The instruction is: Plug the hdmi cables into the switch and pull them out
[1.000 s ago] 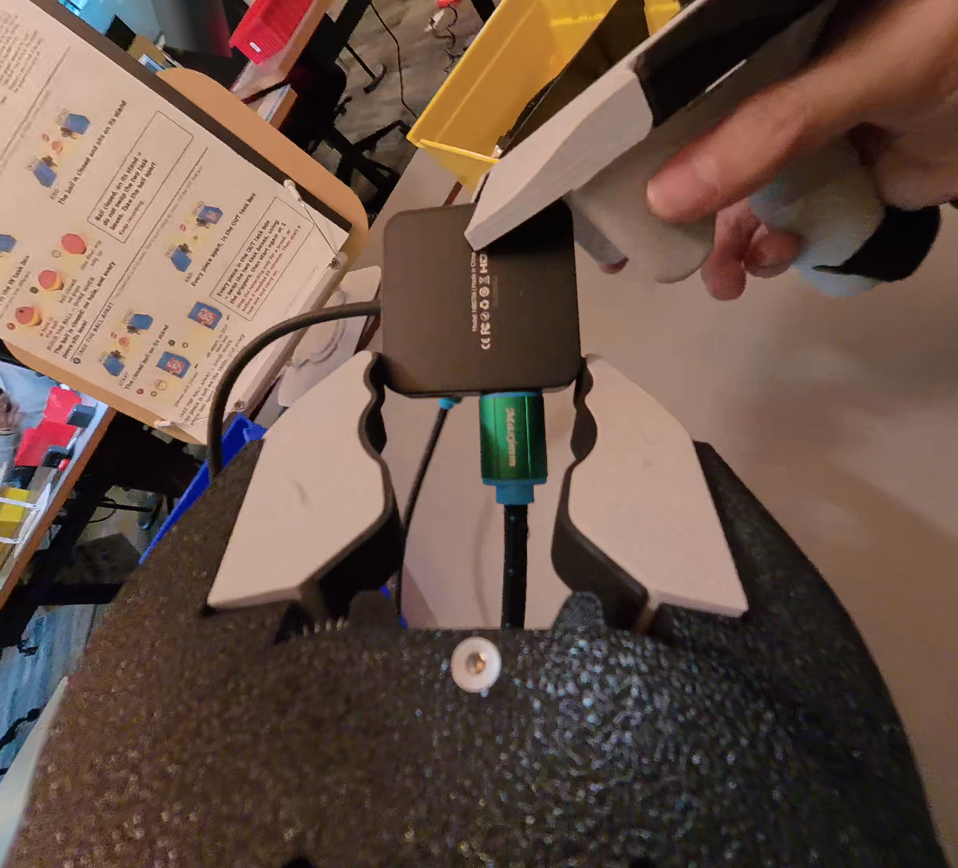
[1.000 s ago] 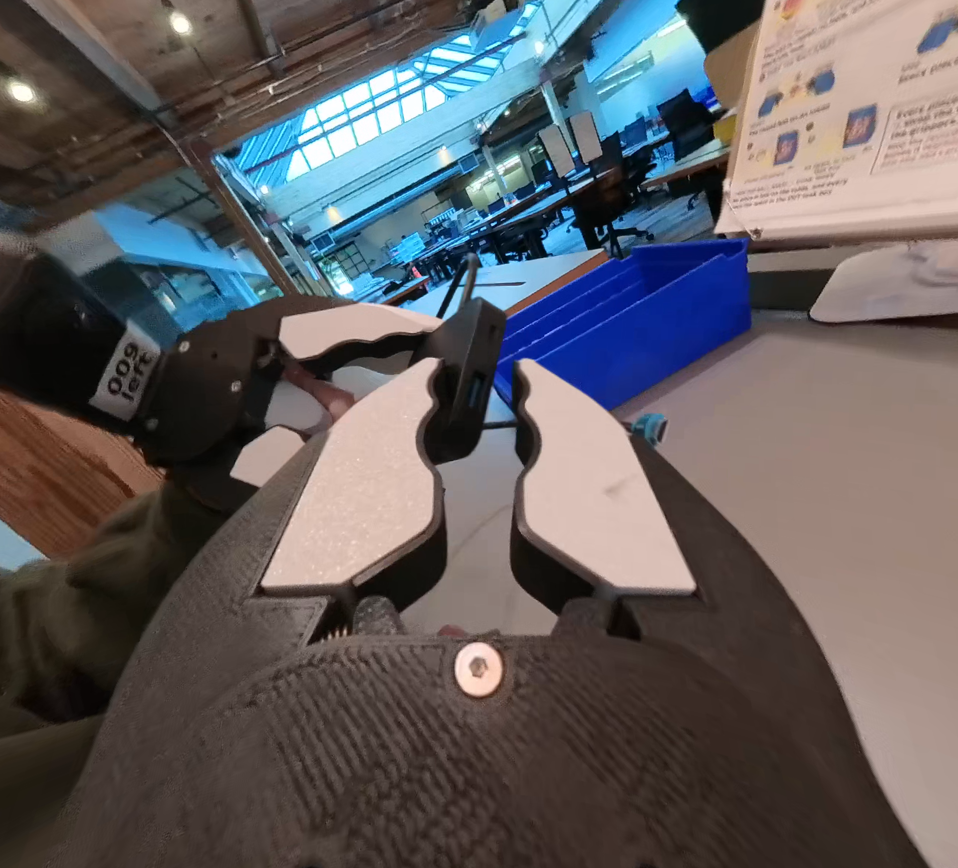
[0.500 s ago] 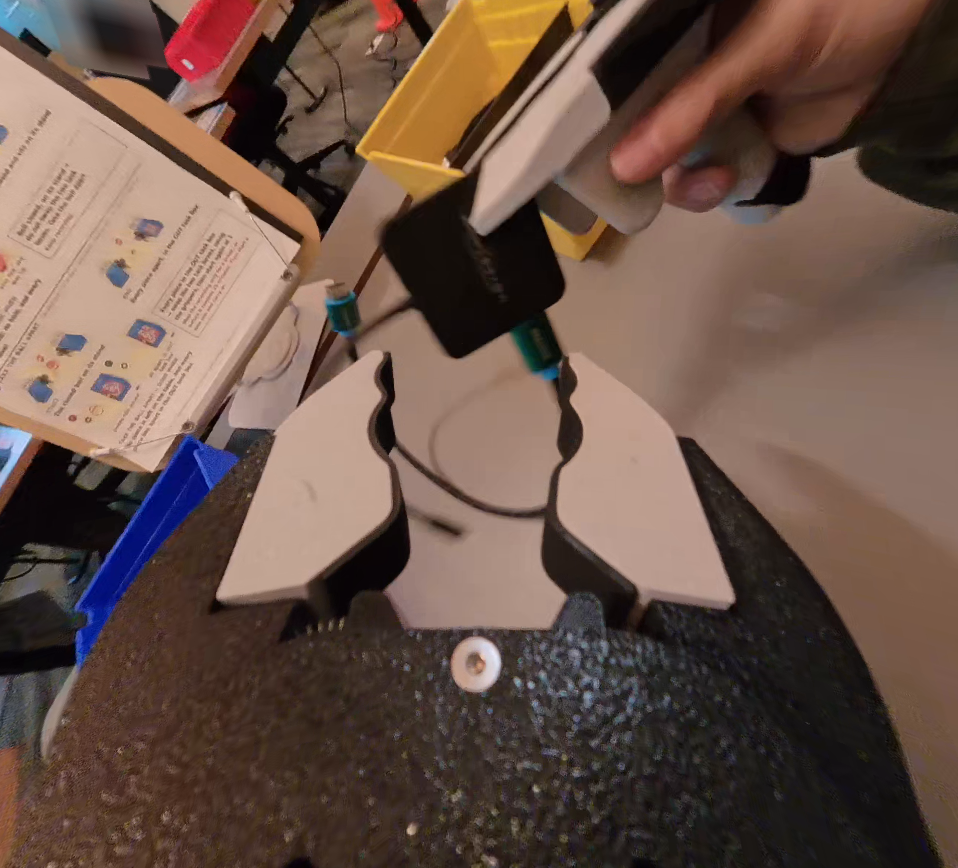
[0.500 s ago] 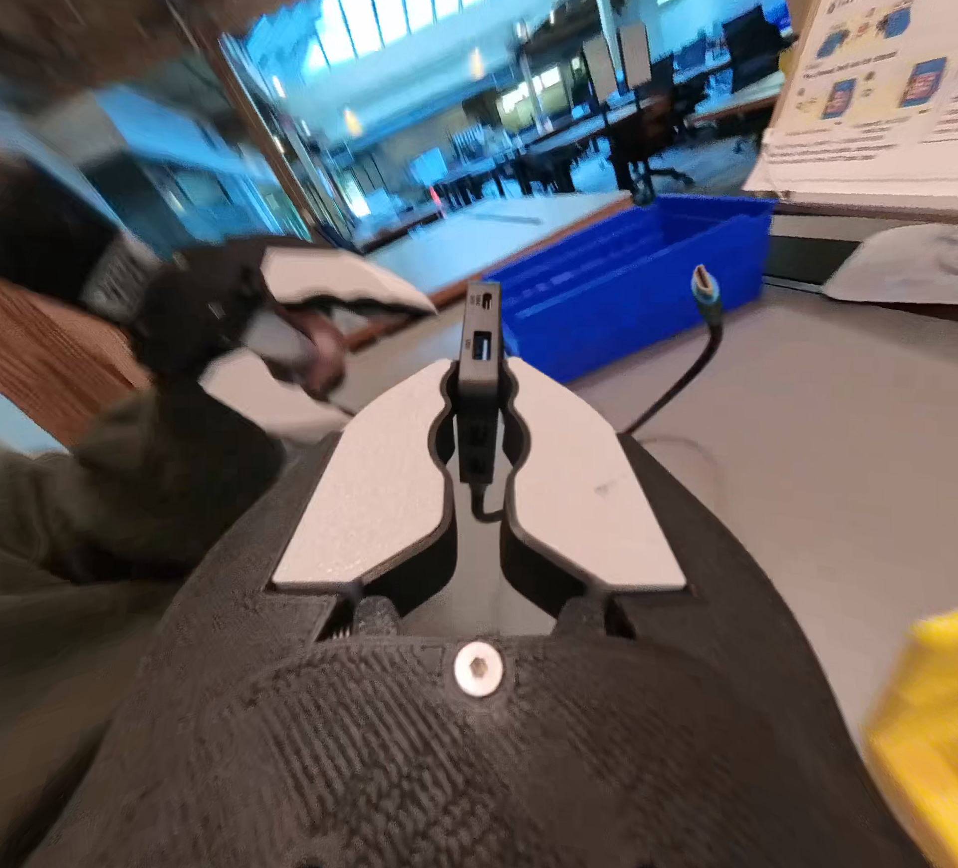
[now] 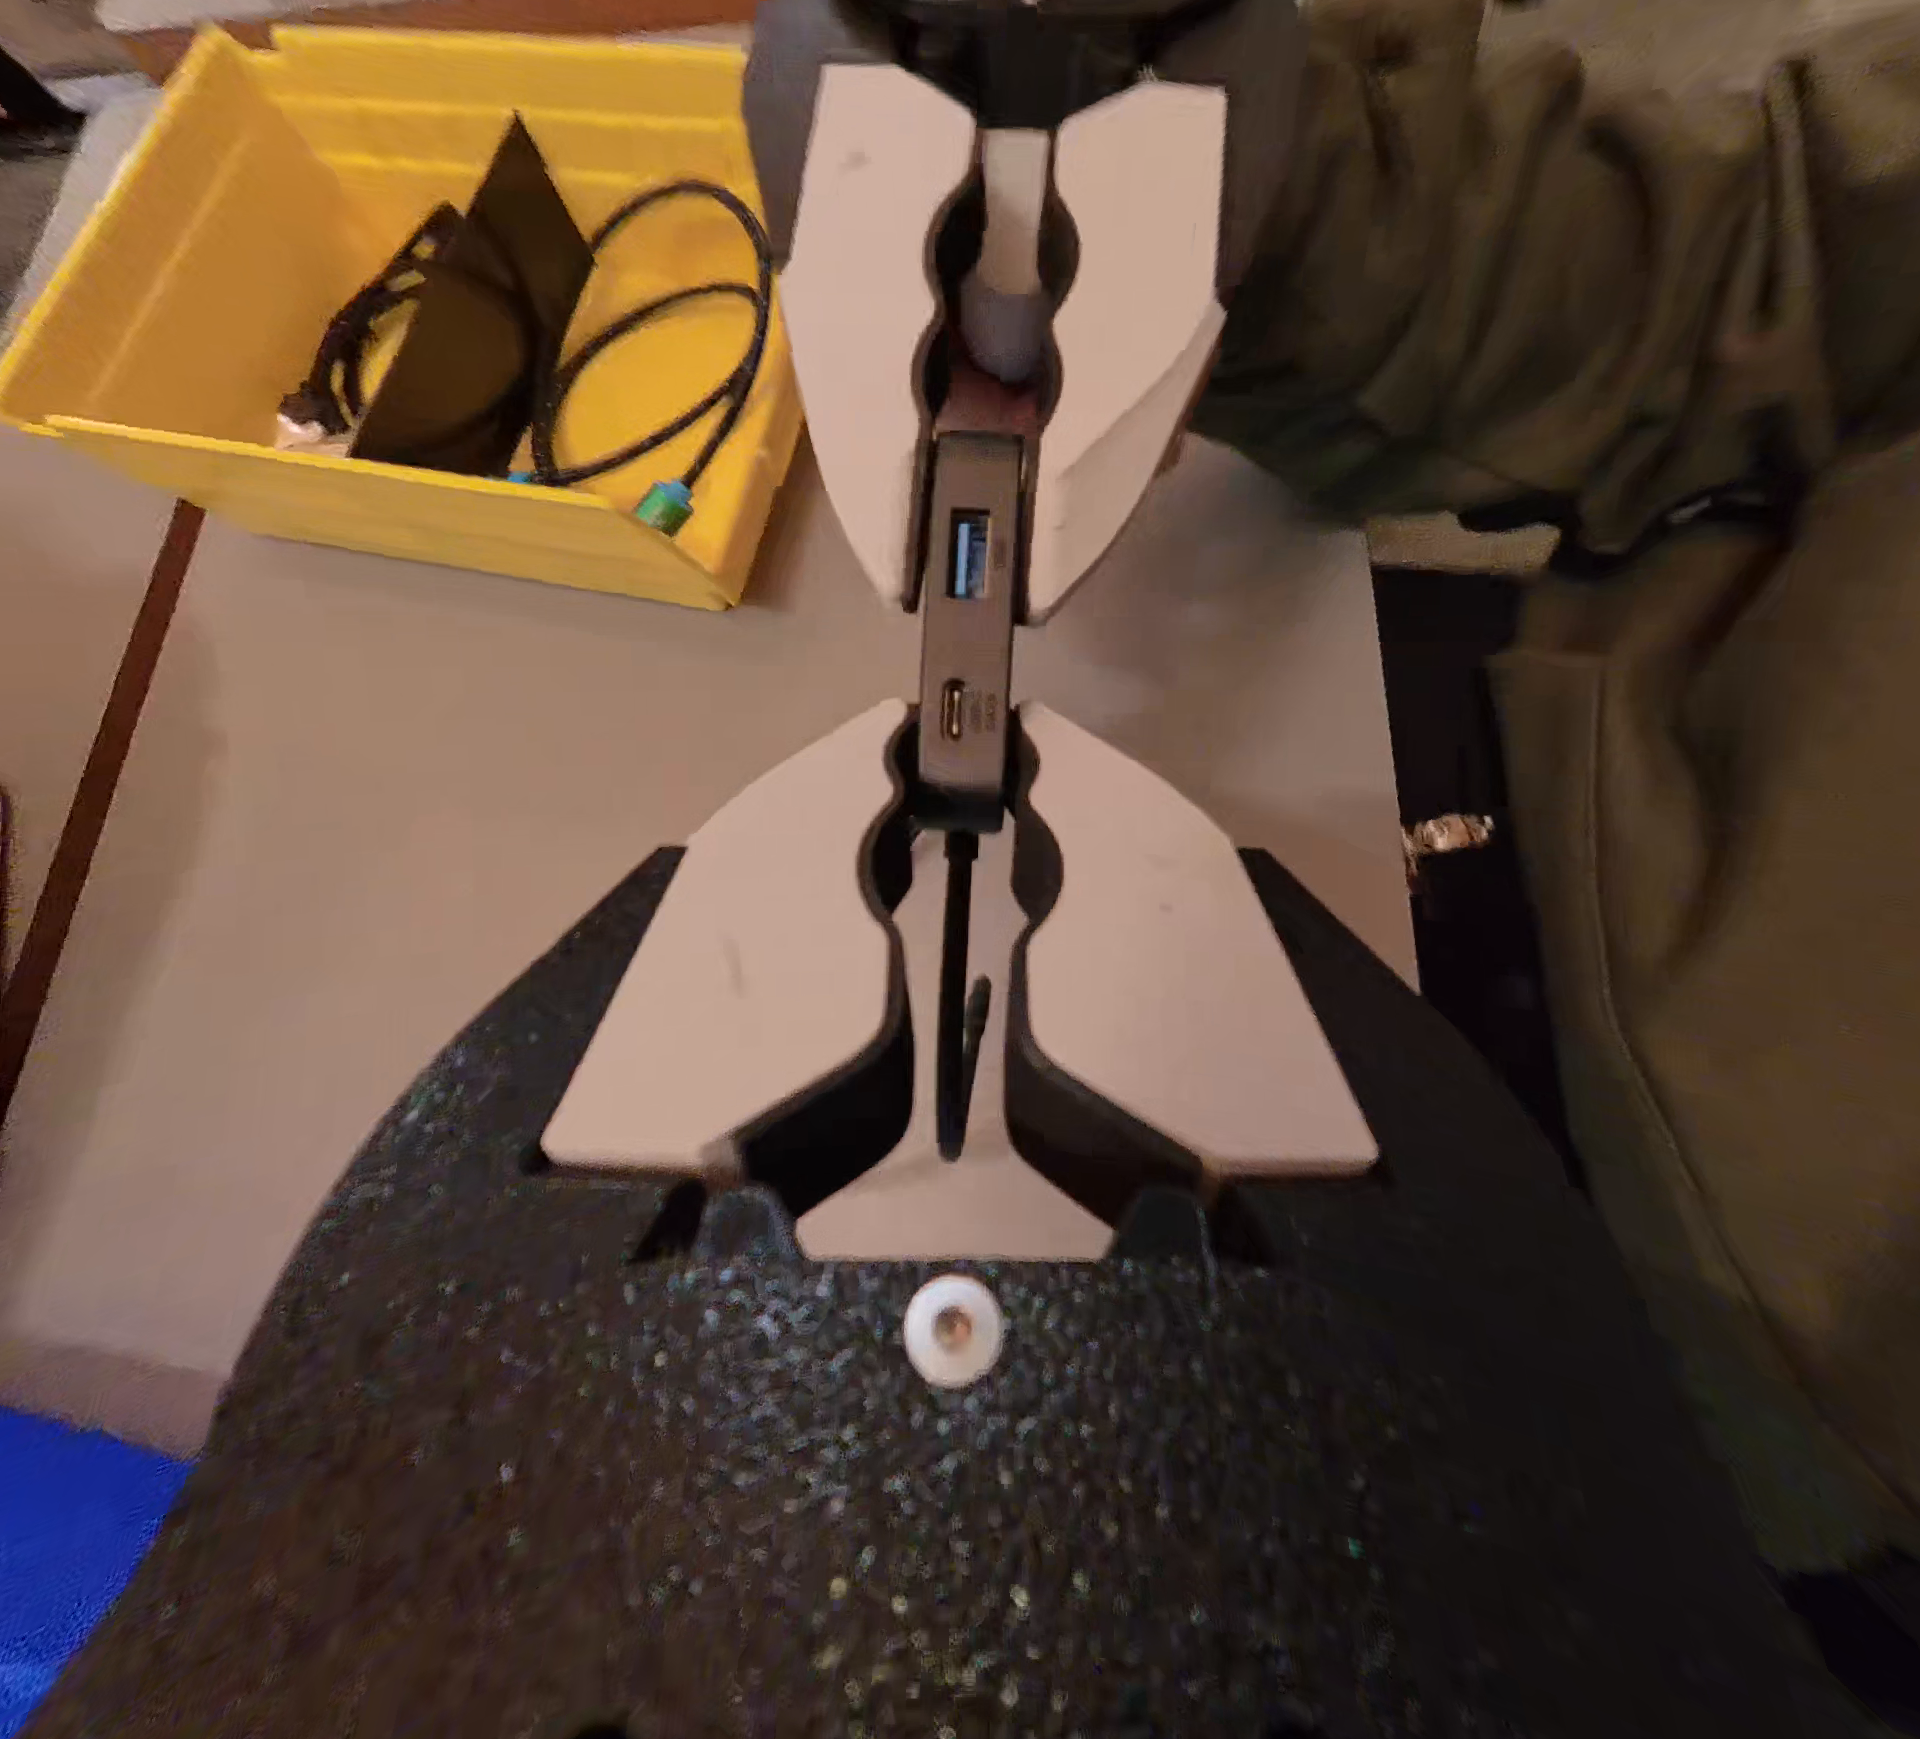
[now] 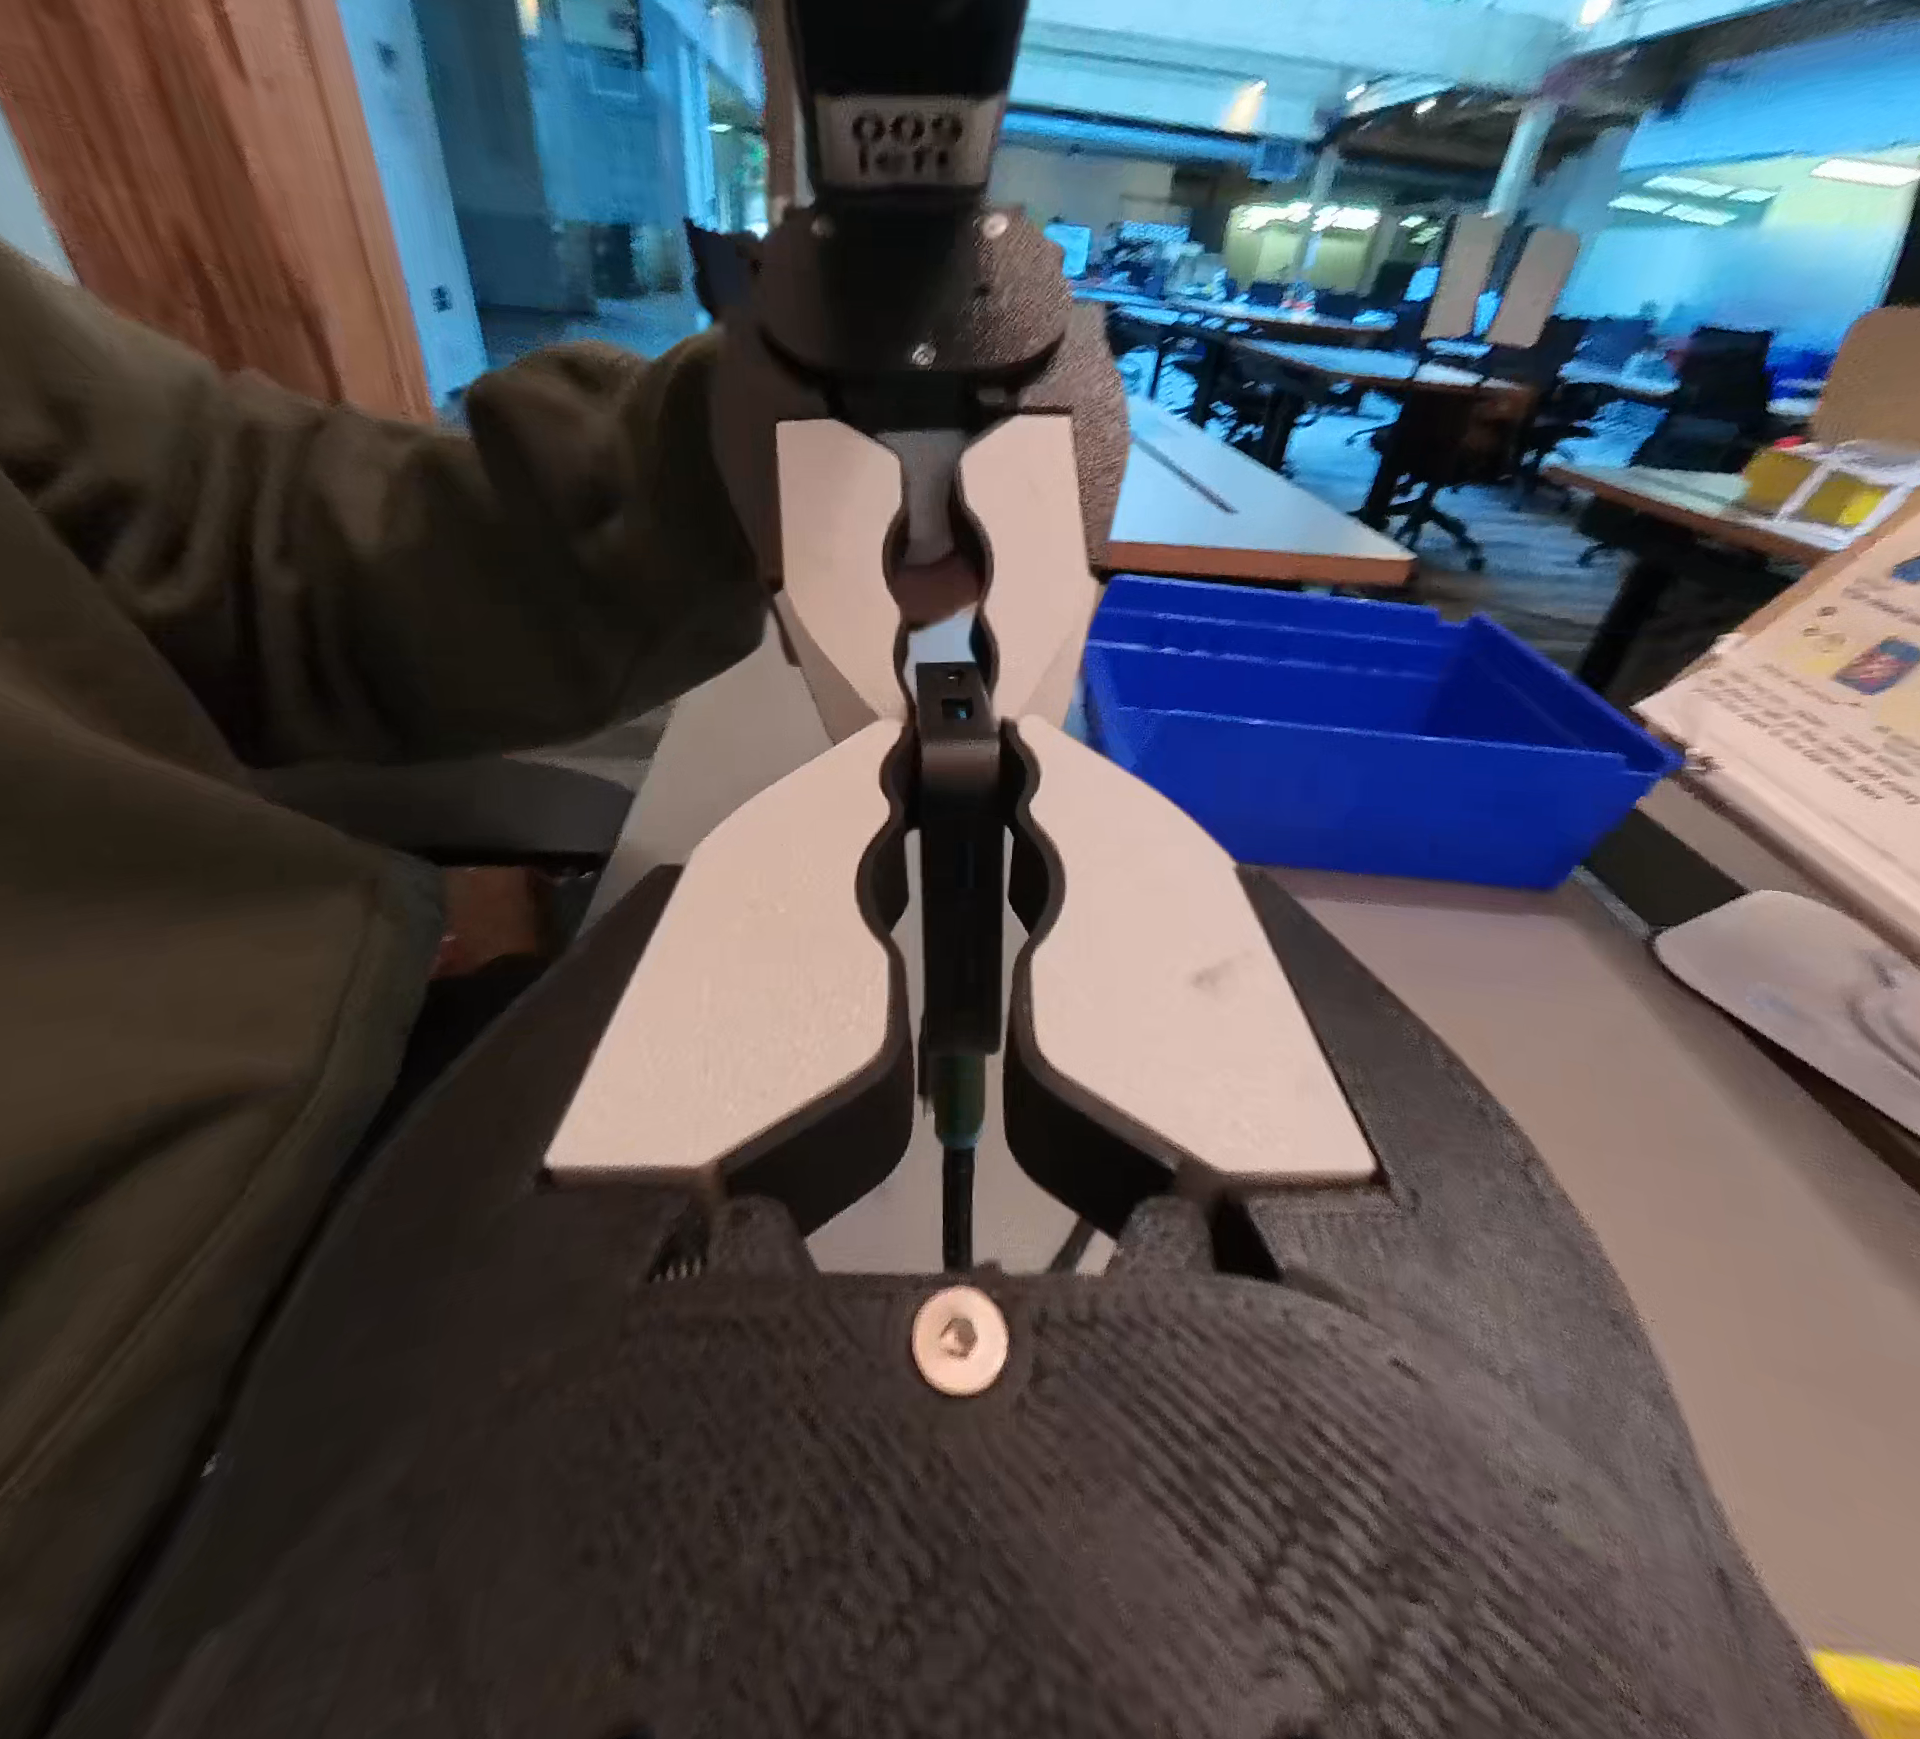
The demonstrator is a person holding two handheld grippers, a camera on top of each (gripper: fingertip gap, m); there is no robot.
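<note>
Switch (image 5: 968, 650) now stands edge-on between both tongs: your left tongs (image 5: 961, 733), open before, have clamped its near end; right tongs (image 6: 961, 744) grip it too, so you can pull the plugged cable (image 6: 956, 1190).

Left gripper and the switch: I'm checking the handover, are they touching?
Touching. In the left wrist view, the left gripper has both fingertips pressed on the black switch, with no gap; the right gripper clamps its far end.

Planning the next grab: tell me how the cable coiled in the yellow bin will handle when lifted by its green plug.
Probably floppy: the black cable lies in loose loops in the yellow bin, so it should dangle below the green plug. Likely light, since it looks thin. It may snag: its loops run beside a black divider.
</note>
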